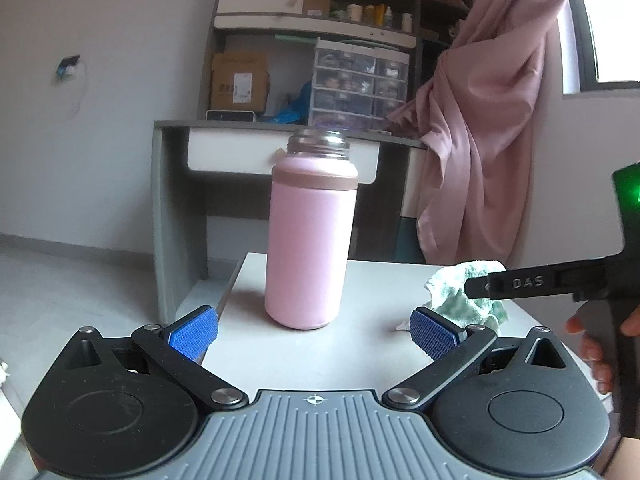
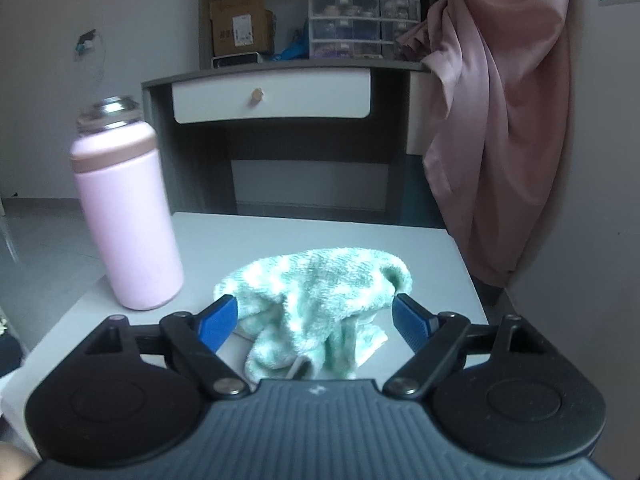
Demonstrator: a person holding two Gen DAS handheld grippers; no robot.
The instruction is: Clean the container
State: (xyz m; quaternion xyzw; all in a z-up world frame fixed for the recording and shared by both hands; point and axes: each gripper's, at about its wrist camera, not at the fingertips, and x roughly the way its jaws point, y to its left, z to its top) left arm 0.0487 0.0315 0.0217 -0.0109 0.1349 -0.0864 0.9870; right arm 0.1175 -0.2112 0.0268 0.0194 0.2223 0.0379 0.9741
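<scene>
Room with desk and shelves
Grey desk [image 2: 280, 76] with white drawer [image 2: 272, 98], shelves [image 1: 360, 8] above, pink curtain [image 1: 492, 100], white wall [image 1: 100, 120].

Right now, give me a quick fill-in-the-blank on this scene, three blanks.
1. The pink bottle stands upright with its lid ____.
2. The green cloth lies between the open right tongs, to the ____ of the bottle.
3. The left tongs are ____, holding nothing.

Missing words: off; right; open
</scene>
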